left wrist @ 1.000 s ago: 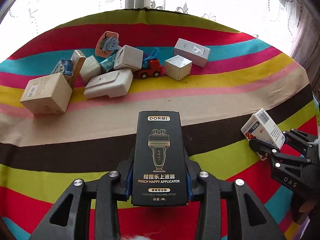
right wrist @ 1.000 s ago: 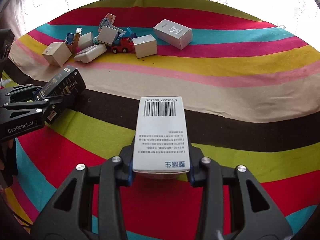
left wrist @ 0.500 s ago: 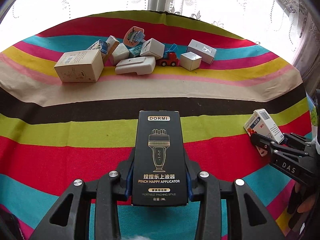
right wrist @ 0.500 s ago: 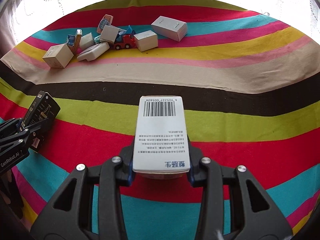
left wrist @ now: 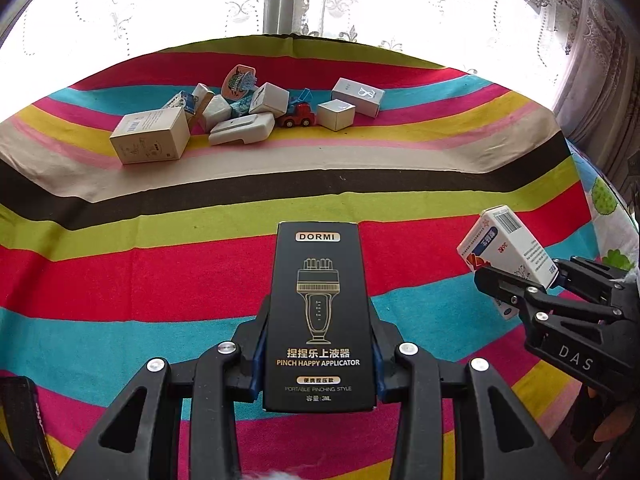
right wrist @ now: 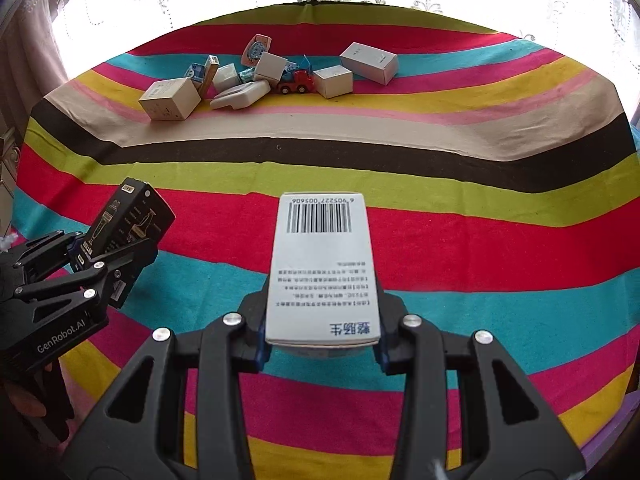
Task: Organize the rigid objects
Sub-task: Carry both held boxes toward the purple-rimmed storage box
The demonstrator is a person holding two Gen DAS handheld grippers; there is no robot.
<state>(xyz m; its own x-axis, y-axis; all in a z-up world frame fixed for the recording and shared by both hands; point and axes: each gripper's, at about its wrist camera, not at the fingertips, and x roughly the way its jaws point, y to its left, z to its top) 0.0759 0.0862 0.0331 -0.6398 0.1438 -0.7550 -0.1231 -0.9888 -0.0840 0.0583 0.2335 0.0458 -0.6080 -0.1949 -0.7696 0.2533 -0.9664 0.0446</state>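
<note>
My left gripper is shut on a tall black DORMI box, held above the striped cloth. The same black box shows at the left of the right wrist view, clamped in the left gripper. My right gripper is shut on a white medicine box with a barcode on top. In the left wrist view that white box sits in the right gripper at the right edge. Both grippers hang over the near red and blue stripes, side by side.
A heap of small boxes lies at the far side of the striped tablecloth: a beige carton, a white flat case, a red toy truck, a white cube box and a white oblong box. Lace curtains hang behind.
Both grippers have drawn back toward the near edge with their boxes, so the far heap looks smaller and further away. Neither grip has changed.
</note>
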